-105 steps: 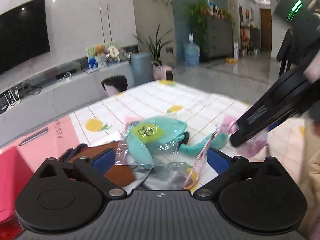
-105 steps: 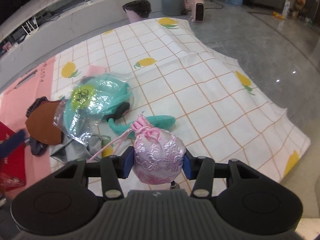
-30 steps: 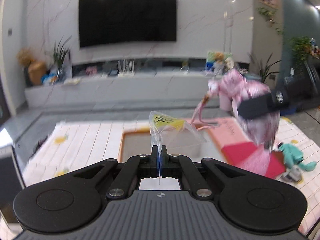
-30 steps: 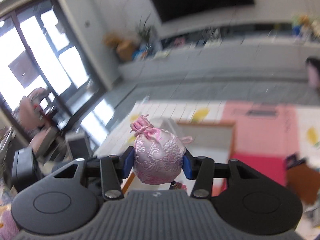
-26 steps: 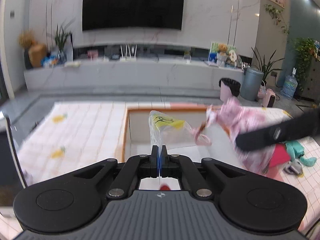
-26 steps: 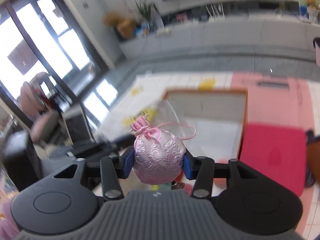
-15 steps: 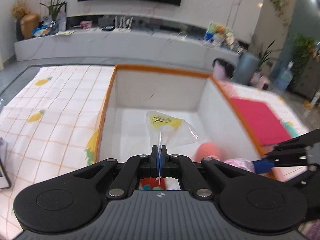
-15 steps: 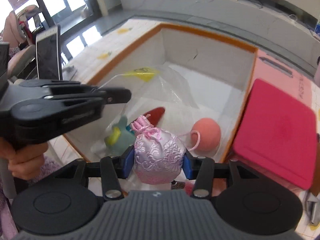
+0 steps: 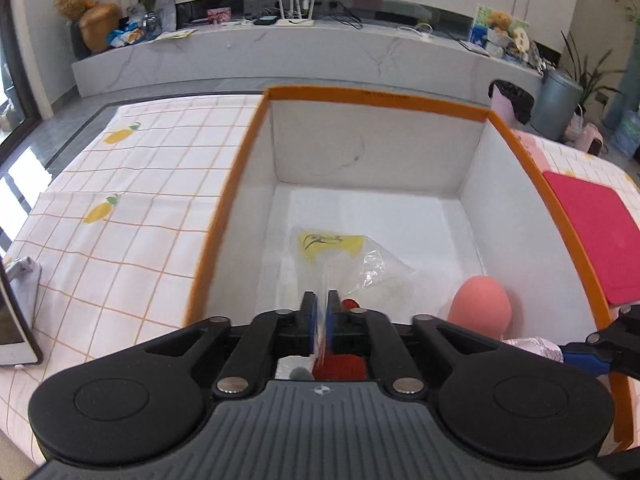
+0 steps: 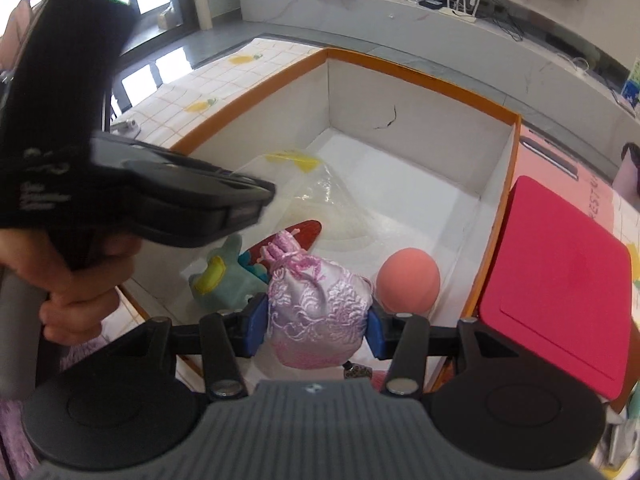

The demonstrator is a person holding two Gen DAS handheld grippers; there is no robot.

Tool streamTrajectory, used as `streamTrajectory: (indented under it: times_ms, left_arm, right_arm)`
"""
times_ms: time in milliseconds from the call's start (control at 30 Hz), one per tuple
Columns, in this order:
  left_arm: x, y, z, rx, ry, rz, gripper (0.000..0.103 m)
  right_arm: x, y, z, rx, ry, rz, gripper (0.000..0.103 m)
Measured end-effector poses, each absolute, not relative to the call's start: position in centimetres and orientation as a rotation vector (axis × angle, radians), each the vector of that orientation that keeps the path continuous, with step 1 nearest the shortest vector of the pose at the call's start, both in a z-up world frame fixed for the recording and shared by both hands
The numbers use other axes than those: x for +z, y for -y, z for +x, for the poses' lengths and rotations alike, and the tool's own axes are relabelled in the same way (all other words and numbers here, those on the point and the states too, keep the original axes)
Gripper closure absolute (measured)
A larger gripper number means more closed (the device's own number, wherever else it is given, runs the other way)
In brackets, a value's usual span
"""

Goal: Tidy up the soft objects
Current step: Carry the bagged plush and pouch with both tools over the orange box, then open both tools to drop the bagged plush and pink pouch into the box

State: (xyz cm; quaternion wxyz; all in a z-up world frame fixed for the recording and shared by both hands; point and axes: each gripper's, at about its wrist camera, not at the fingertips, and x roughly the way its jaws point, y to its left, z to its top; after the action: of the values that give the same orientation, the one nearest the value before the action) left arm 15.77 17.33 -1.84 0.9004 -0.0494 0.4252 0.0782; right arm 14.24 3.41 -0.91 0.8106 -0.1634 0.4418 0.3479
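Observation:
A white box with an orange rim (image 9: 376, 98) (image 10: 420, 74) stands on the table. My left gripper (image 9: 319, 312) is over its near end; its jaws have parted a little around a clear plastic bag with a yellow label (image 9: 332, 246) (image 10: 304, 176), which hangs into the box. My right gripper (image 10: 316, 316) is shut on a pink embroidered drawstring pouch (image 10: 316, 304), held over the box's near right part; the pouch edge shows in the left wrist view (image 9: 532, 348). A coral ball (image 10: 408, 280) (image 9: 478, 306), a teal plush (image 10: 222, 276) and a red item (image 10: 300, 232) lie inside.
The box's red lid (image 10: 560, 280) (image 9: 596, 236) lies right of the box on a pink mat. The checked lemon-print tablecloth (image 9: 132, 208) covers the table to the left. A tablet (image 9: 12, 320) lies at the far left edge.
Both grippers have moved lower into the box. The left jaws have opened slightly around the bag. The pouch stays gripped on the right.

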Motion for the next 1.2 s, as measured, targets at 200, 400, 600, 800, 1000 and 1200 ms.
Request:
streamTrajectory:
  times_ms: [200,400,600,800,1000,1200]
  left_arm:
    - [-1.1,-16.5,14.0,0.054,-0.811,-0.125,0.037]
    - [0.0,-16.6,12.7,0.021,-0.782,-0.188,0.029]
    - [0.5,-16.7,11.3,0.040,-0.723,-0.132,0.014]
    - [0.5,-17.4,10.8,0.072,-0.711,-0.140,0.014]
    - [0.8,-17.5,10.4,0.088,-0.676,-0.132,0.014]
    - [0.6,-17.9,10.0,0.107,-0.676,-0.145,0.014]
  right_arm:
    - [-0.8,-3.5,14.1,0.709,-0.934,-0.360,0.054]
    - [-0.5,-3.3,13.9,0.681,-0.928,-0.377,0.054]
    - [-0.5,-3.4,13.8,0.672,-0.943,-0.374,0.053]
    - [-0.6,-3.5,13.4,0.672,-0.938,-0.372,0.046]
    - [0.3,-3.3,13.0,0.713,-0.928,-0.316,0.019]
    - [1.1,-3.2,12.6,0.713,-0.894,-0.298,0.007]
